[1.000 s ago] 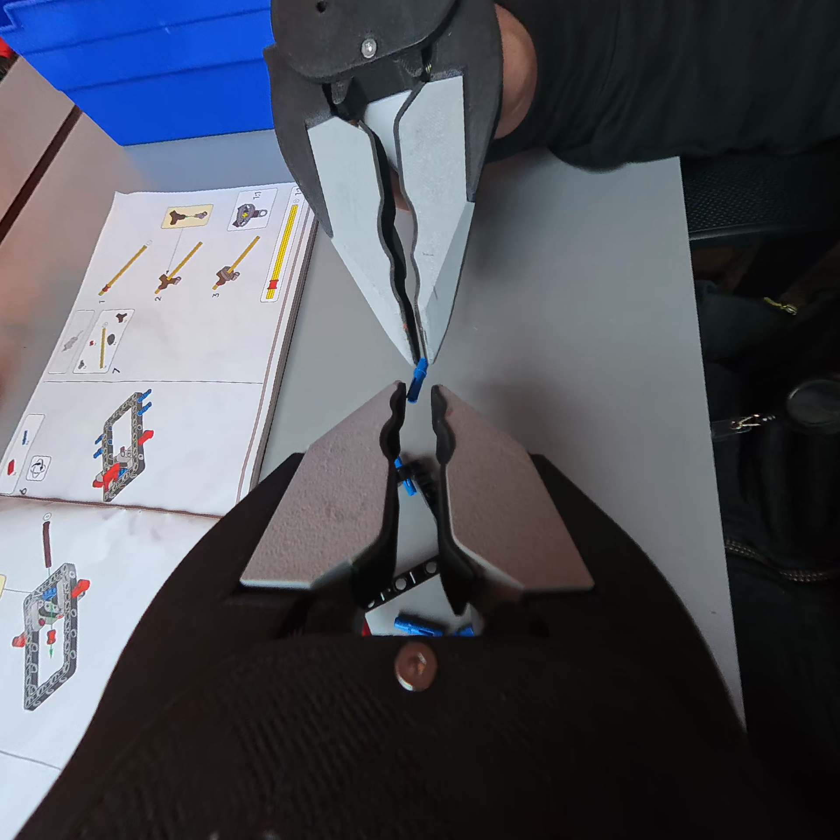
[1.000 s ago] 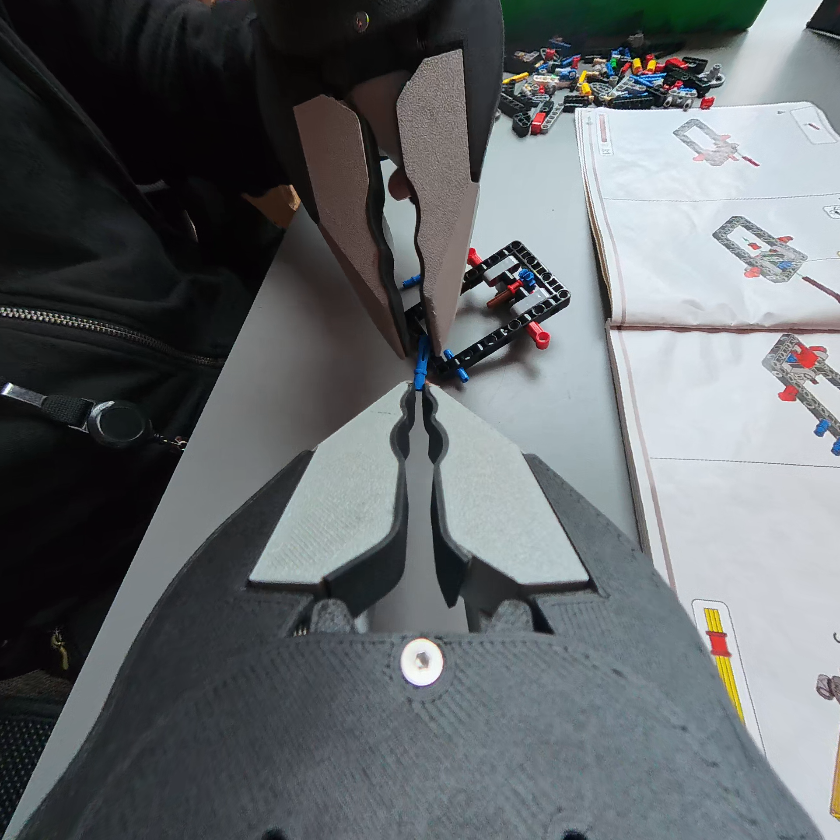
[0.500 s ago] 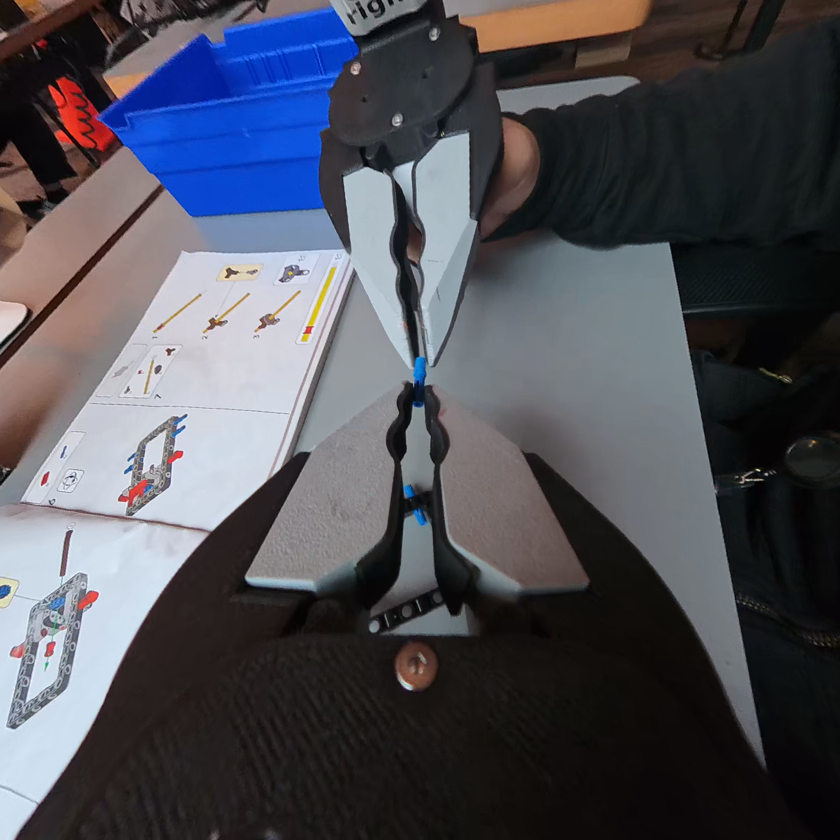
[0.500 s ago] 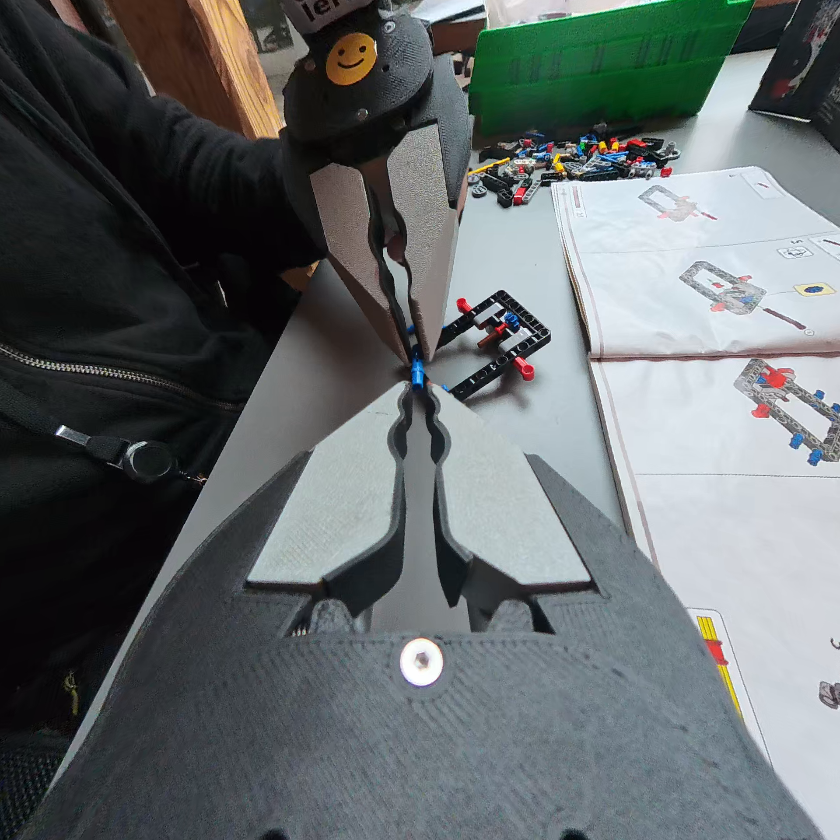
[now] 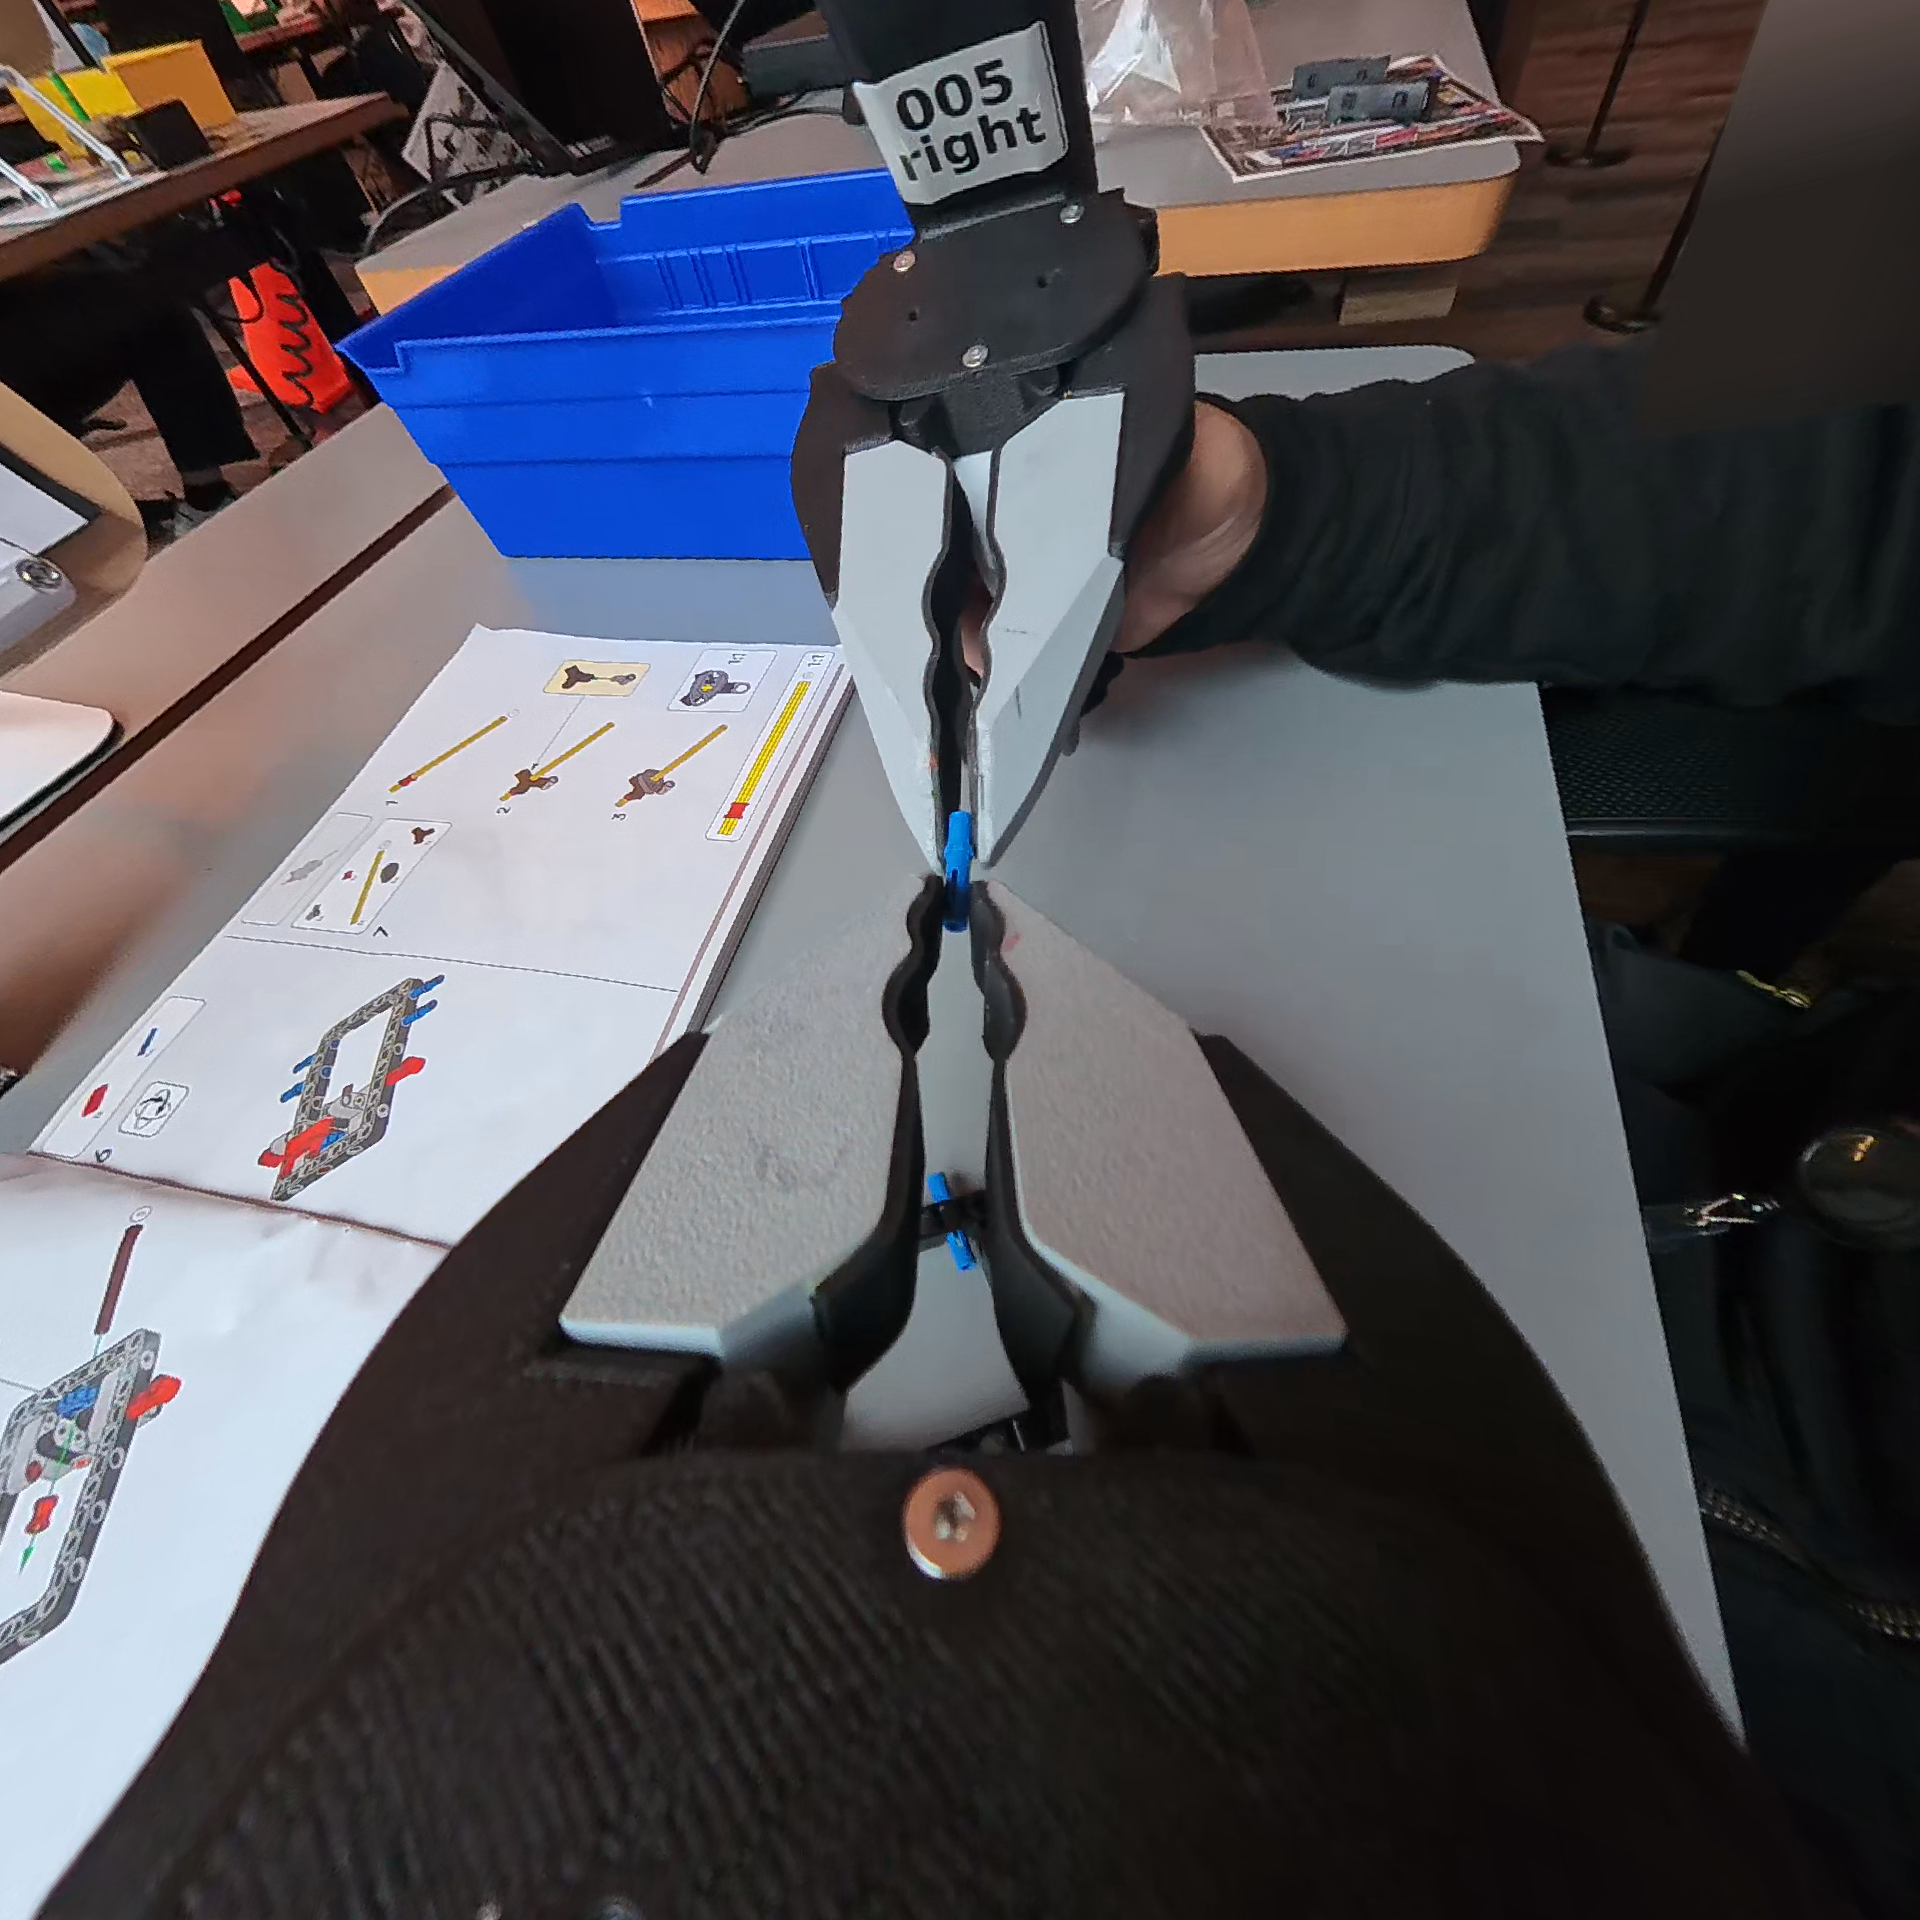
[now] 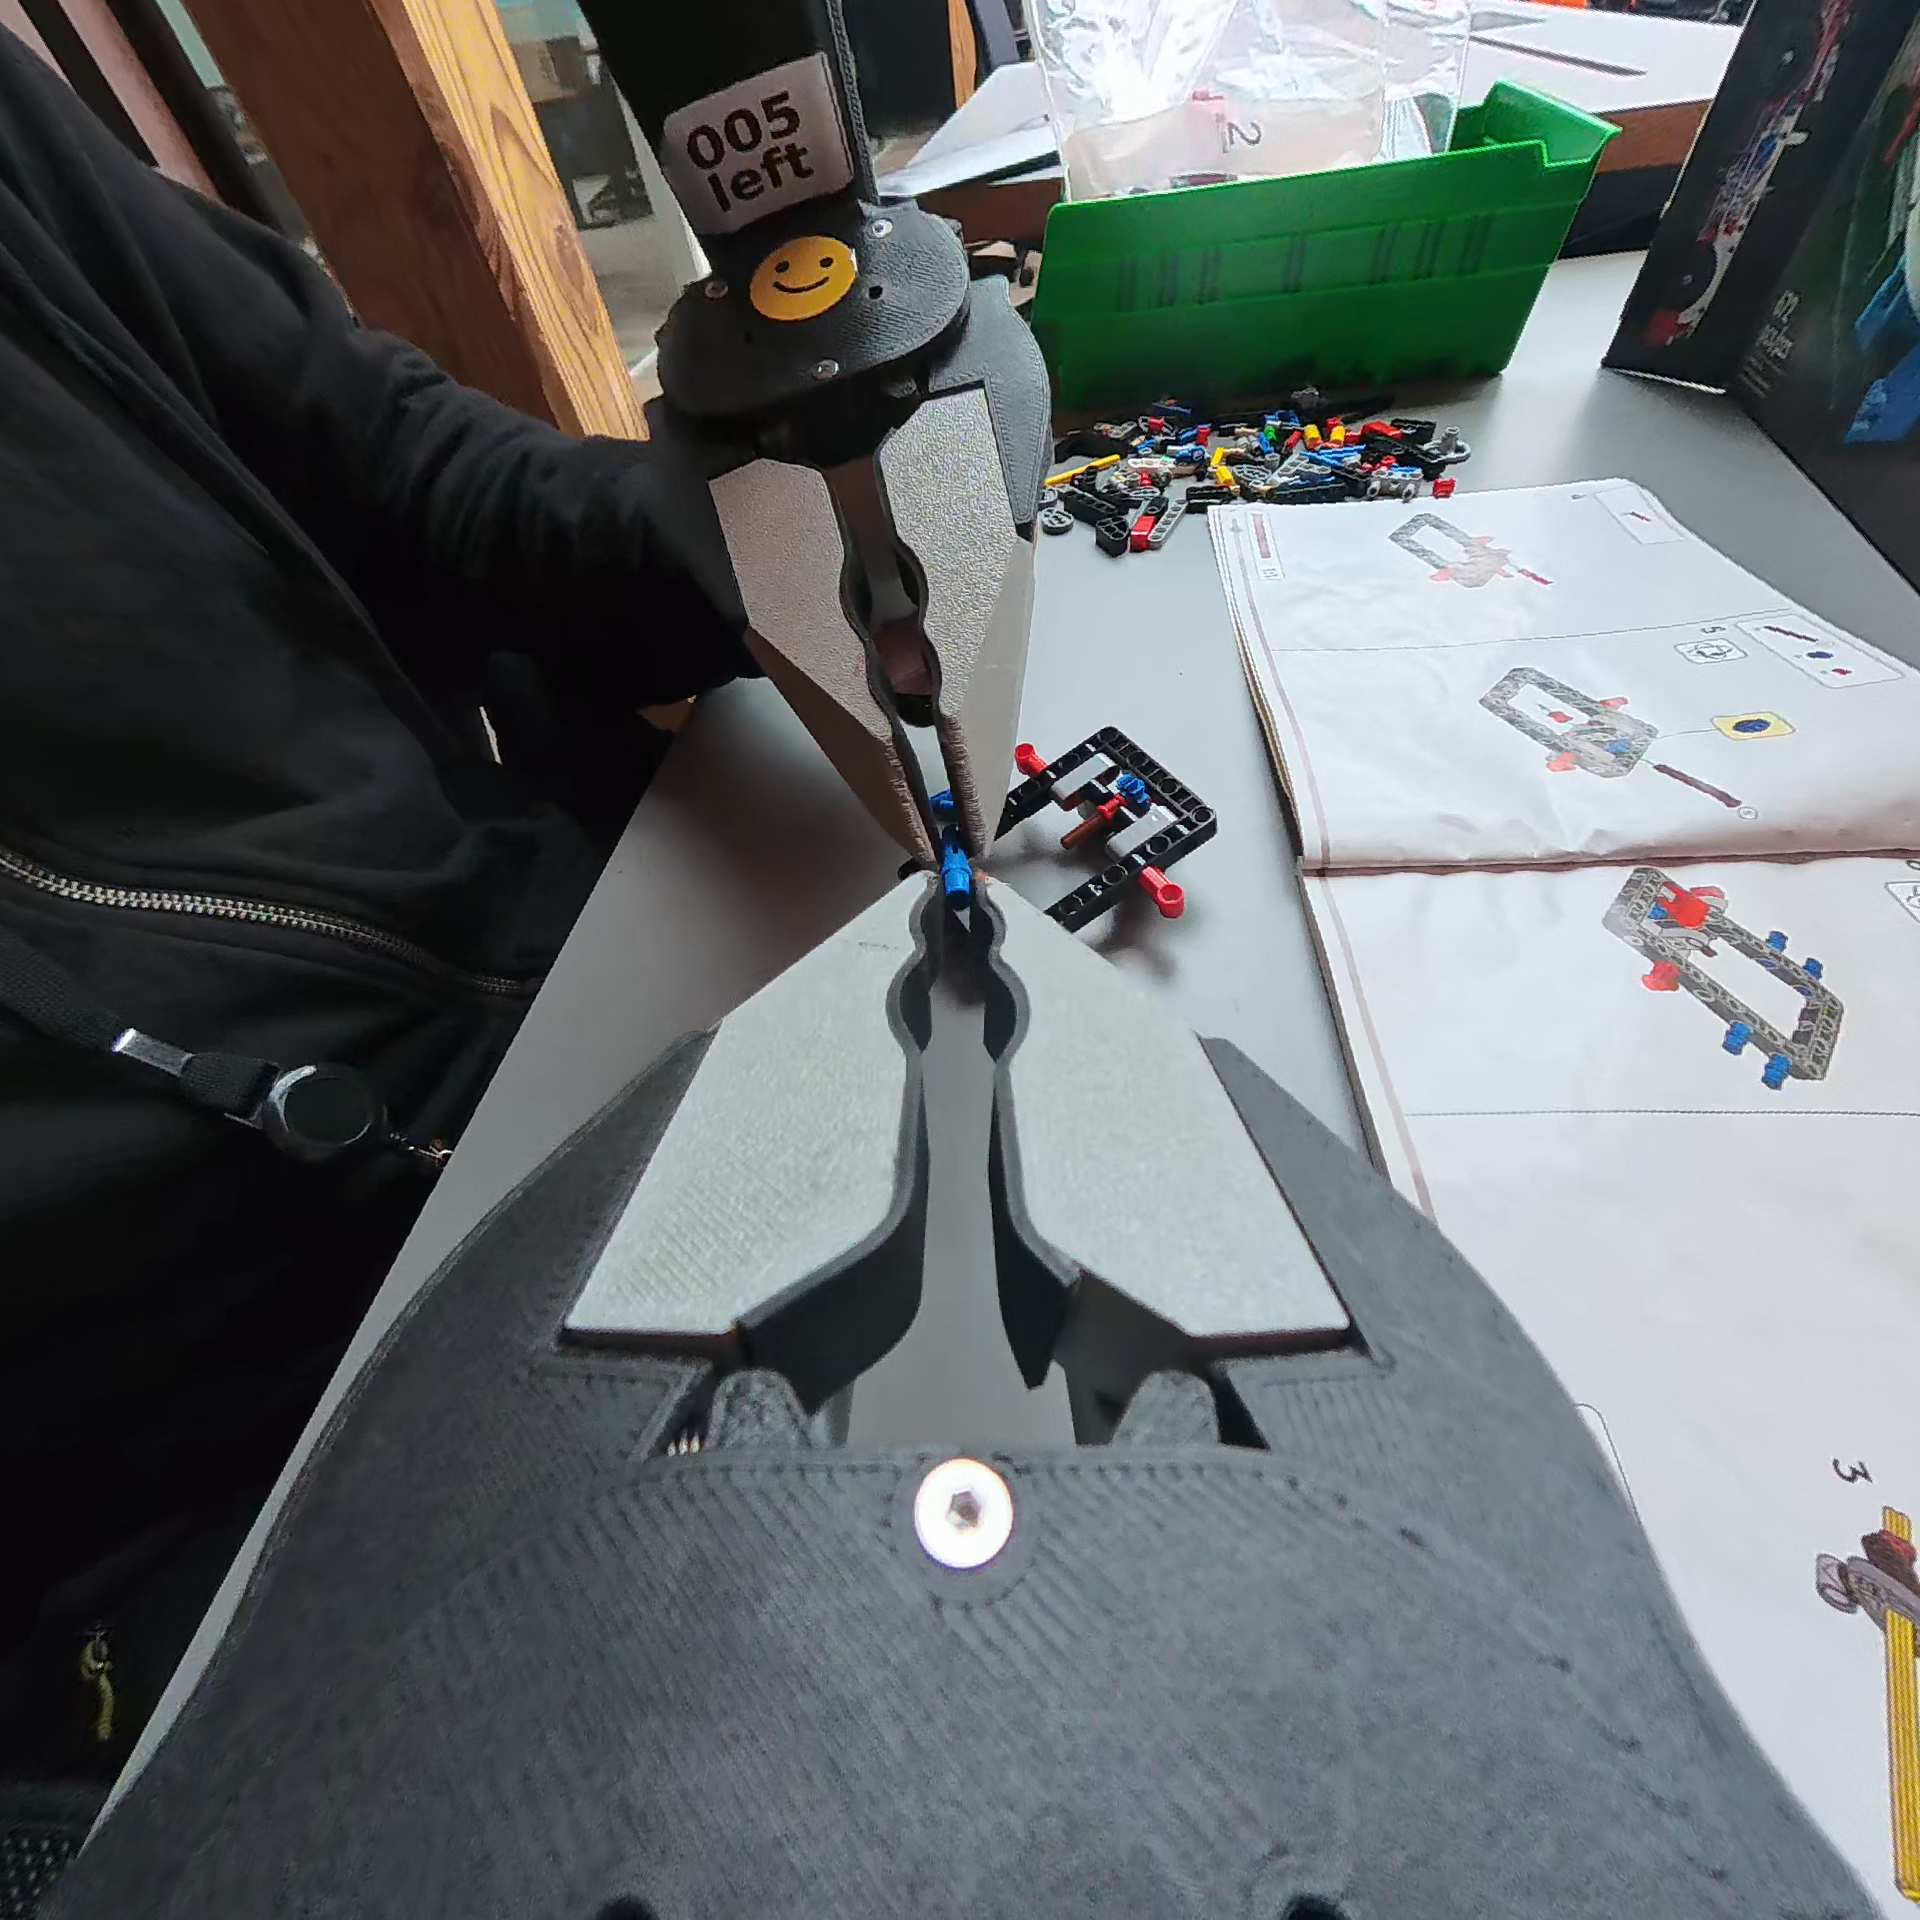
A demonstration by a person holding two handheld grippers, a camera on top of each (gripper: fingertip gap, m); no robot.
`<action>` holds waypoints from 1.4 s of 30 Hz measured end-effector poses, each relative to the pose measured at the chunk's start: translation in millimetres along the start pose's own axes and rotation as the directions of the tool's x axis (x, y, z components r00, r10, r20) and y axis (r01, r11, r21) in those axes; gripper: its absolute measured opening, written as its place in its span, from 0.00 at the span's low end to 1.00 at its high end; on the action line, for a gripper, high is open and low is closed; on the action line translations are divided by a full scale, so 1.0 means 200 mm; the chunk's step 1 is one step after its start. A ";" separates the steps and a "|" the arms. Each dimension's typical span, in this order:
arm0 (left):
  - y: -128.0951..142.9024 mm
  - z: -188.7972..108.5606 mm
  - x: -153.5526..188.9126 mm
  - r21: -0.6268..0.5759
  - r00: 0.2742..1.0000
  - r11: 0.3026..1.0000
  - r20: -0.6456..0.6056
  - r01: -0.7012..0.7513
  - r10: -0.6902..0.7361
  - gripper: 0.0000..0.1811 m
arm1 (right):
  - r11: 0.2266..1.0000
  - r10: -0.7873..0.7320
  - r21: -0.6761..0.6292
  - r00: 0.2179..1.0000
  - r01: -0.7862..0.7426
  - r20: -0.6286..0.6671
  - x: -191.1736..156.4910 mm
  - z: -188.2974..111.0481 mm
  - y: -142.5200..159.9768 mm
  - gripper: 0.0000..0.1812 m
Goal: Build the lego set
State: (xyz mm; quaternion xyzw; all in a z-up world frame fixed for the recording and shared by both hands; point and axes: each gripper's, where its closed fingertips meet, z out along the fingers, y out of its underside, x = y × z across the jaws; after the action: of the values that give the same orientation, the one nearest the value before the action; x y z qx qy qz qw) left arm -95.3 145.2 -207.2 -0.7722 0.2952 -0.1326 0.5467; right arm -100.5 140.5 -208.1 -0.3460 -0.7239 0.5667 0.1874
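**Two grippers pinch one blue pin, tip to tip**

Both grippers meet nose to nose above the grey table (image 5: 1299, 935). The left gripper (image 5: 954, 914) has its jaws drawn together on the lower end of a small blue pin (image 5: 956, 868); the right gripper (image 5: 961, 831) comes in from directly ahead of it and is clamped on the pin's upper end. From the right wrist view the same pin (image 6: 954, 873) sits between the right gripper (image 6: 956, 899) and the left gripper (image 6: 948, 831), whose tips nearly touch.

Just beyond the right gripper's tips, slightly to its right, a black lego frame (image 6: 1112, 821) lies flat on the table, with red and blue pins sticking out of it. Farther ahead sits a pile of loose lego pieces (image 6: 1257, 457), with a green bin (image 6: 1299, 281) behind it. An open instruction booklet (image 6: 1579, 935) lies to the right gripper's right. Ahead and left of the left gripper stands a blue bin (image 5: 623, 416).
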 end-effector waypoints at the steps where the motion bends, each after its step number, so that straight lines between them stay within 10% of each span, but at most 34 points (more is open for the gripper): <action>1: 0.00 0.00 0.00 0.004 1.000 1.000 0.003 0.006 -0.006 0.01 | 1.000 0.004 0.003 1.000 -0.004 0.000 0.00 0.00 0.00 0.01; 14: 0.30 -0.07 0.04 -0.336 0.958 0.898 0.076 0.284 -0.275 0.15 | 0.993 0.038 -0.109 0.990 -0.054 -0.139 0.14 -0.01 0.11 0.01; 20: 0.50 -0.12 0.05 -0.537 0.972 0.814 0.193 0.221 -0.137 0.15 | 0.992 0.046 -0.108 0.990 -0.061 -0.132 0.13 0.00 0.12 0.01; 28: 0.50 -0.15 0.12 -0.610 0.988 0.778 0.066 0.152 -0.142 0.04 | 0.994 0.051 -0.093 0.991 -0.062 -0.121 0.12 -0.01 0.10 0.01; 35: 0.19 -0.24 0.20 -0.539 0.910 0.813 -0.187 0.219 -0.370 0.04 | 0.997 0.037 -0.063 0.991 -0.045 -0.127 0.11 -0.04 0.06 0.00; 42: 0.10 -0.30 0.14 -0.581 0.660 0.709 -0.355 0.400 -0.662 0.03 | 0.996 0.058 -0.058 0.996 -0.062 -0.073 0.08 -0.02 0.06 0.01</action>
State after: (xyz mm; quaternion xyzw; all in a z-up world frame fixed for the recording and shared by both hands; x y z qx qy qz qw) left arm -111.8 78.3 -206.0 -0.8594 0.2118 -0.4299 0.1781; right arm -105.3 155.4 -219.9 -0.3932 -0.7228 0.5372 0.1853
